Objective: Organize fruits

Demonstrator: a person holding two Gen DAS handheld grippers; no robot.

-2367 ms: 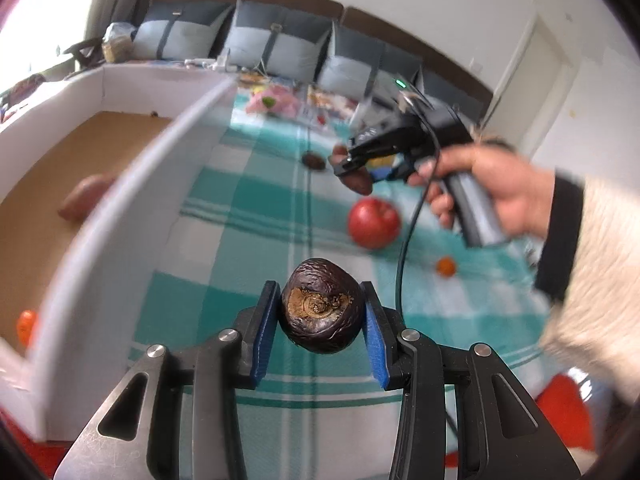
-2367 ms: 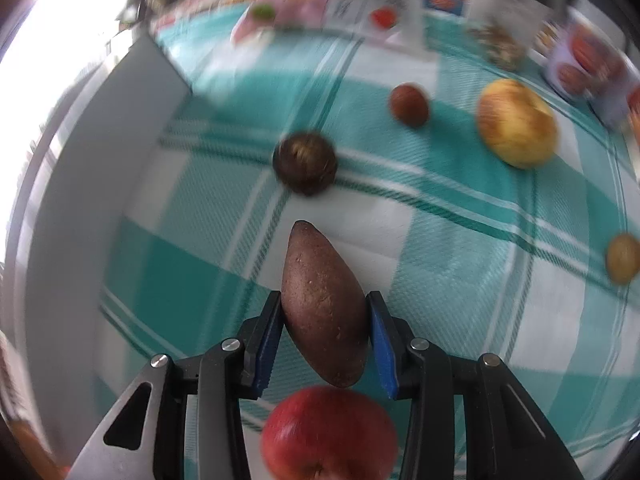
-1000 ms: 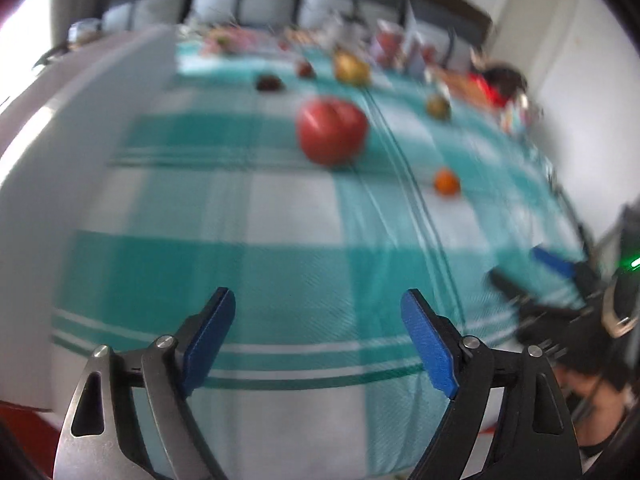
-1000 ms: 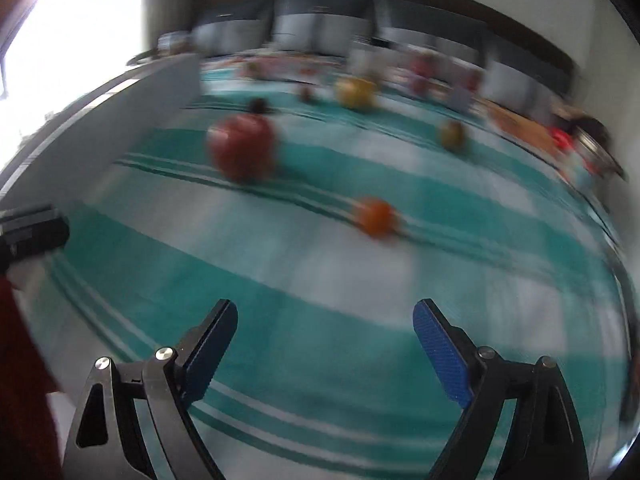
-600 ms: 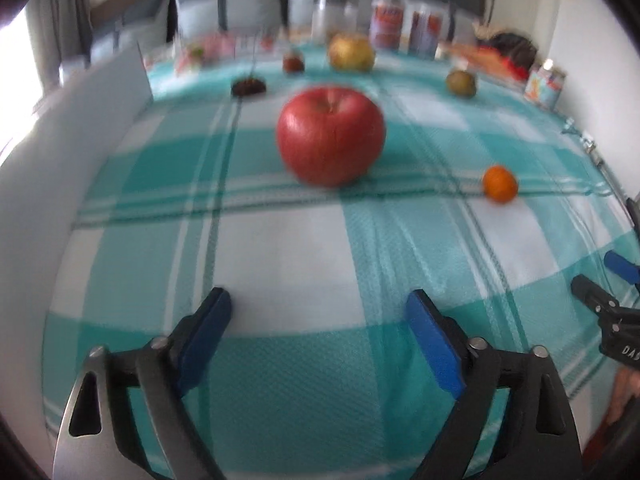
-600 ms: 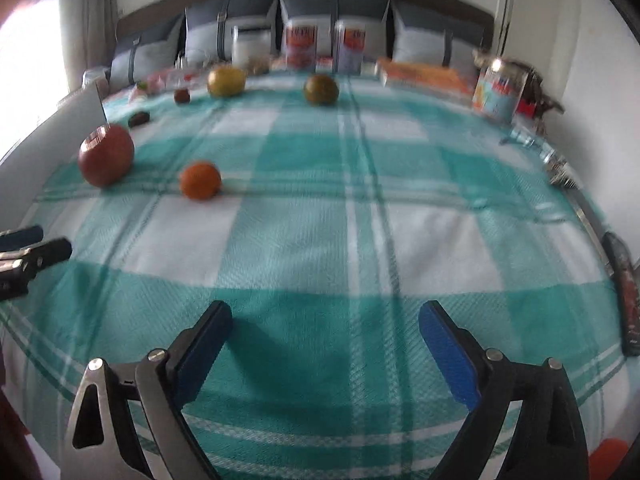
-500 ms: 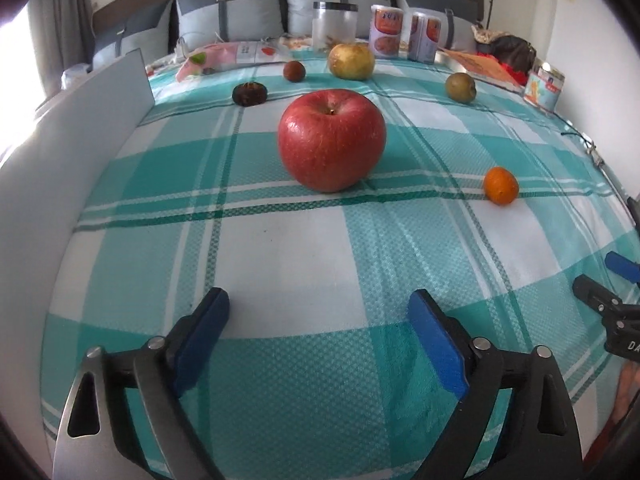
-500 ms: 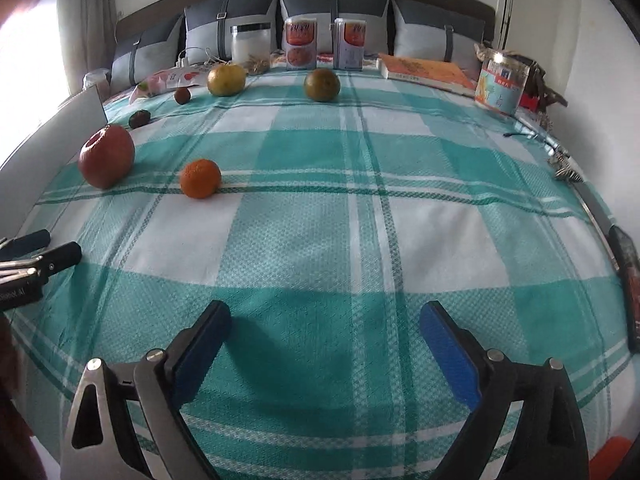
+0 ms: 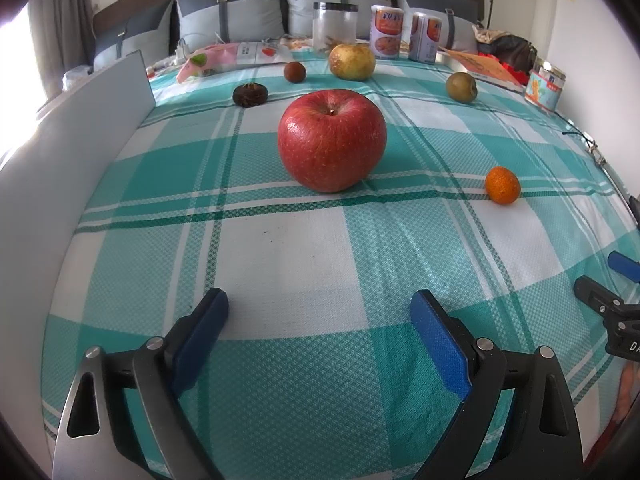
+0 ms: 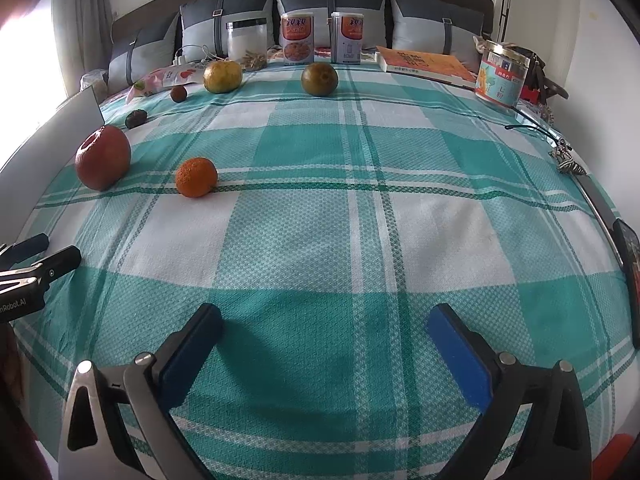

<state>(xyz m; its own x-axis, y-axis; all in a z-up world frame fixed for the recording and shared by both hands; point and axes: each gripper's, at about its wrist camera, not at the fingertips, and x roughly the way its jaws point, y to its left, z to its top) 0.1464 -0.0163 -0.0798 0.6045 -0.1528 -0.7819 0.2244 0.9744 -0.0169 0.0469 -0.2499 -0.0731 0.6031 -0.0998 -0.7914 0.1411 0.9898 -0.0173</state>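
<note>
1. My left gripper (image 9: 320,312) is spread wide and empty; my right gripper (image 10: 324,324) is opening, nothing between its jaws.
2. The big red apple (image 9: 332,140) and small orange citrus fruit (image 9: 502,185) lie on the teal-checked bedspread (image 9: 280,264) — beside the white cardboard box wall (image 9: 60,168).
3. The clear glass jar with black lid (image 10: 247,44) holds pale sticks at its bottom.

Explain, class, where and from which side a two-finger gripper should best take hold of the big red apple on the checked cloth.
Probably grip the red apple across its widest middle, one pad on each flank. It sits upright, stem dimple up, so its rounded sides offer the steadiest hold. Come from the near side, where the left gripper already faces it, open and empty; the cloth between them is bare.
</note>
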